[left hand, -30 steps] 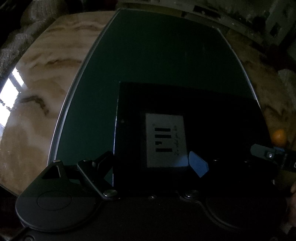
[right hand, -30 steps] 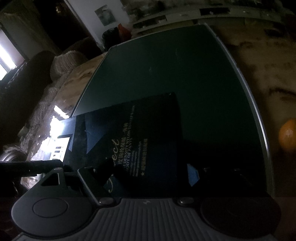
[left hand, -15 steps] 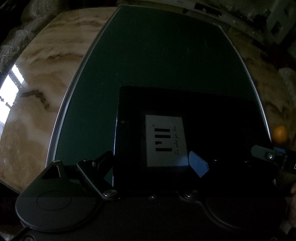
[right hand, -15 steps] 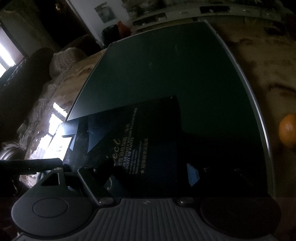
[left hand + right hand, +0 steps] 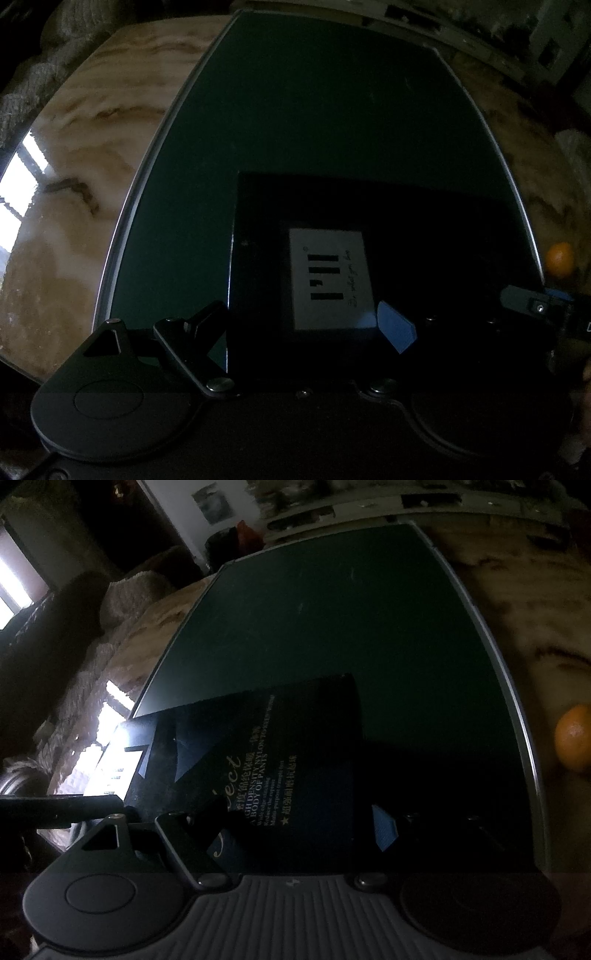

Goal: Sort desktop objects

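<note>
Dark green mat (image 5: 332, 122), both tongs (image 5: 310, 325) (image 5: 299, 823) spread wide astride black package (image 5: 280, 760)

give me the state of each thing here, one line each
black package: lying flat on the mat, white label face up
green mat: spread flat on the marble table
orange: whole, resting on the table off the mat's right edge
left gripper: fingers wide apart over the package
right gripper: fingers apart over the package's printed side
</note>
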A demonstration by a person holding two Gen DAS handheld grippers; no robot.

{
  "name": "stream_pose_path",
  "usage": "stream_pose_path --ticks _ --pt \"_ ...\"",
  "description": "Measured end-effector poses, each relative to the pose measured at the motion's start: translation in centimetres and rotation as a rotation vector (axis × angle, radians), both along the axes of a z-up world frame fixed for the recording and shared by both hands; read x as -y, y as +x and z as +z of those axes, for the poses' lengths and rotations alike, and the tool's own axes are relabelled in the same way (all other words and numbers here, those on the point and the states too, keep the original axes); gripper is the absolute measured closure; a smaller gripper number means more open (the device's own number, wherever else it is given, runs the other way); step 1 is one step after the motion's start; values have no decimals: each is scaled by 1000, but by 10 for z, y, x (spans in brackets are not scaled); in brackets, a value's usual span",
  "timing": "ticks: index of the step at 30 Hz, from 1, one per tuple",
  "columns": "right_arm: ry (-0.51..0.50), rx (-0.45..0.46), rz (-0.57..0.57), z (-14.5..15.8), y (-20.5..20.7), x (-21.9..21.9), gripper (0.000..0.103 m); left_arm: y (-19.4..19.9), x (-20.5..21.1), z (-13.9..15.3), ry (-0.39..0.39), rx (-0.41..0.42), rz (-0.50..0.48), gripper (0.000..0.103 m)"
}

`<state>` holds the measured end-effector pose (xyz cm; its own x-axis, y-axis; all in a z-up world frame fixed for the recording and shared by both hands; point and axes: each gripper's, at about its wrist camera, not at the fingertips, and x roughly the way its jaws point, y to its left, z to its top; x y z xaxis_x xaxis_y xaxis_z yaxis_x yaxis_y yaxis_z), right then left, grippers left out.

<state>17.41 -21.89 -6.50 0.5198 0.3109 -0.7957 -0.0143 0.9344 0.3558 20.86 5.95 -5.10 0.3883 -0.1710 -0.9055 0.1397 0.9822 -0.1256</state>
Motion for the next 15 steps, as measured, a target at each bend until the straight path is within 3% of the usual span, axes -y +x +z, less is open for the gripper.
stream_pose_path --ticks 15 --pt "-32 4 4 -5 -2 -6 19 -2 4 -4 39 26 -10 14"
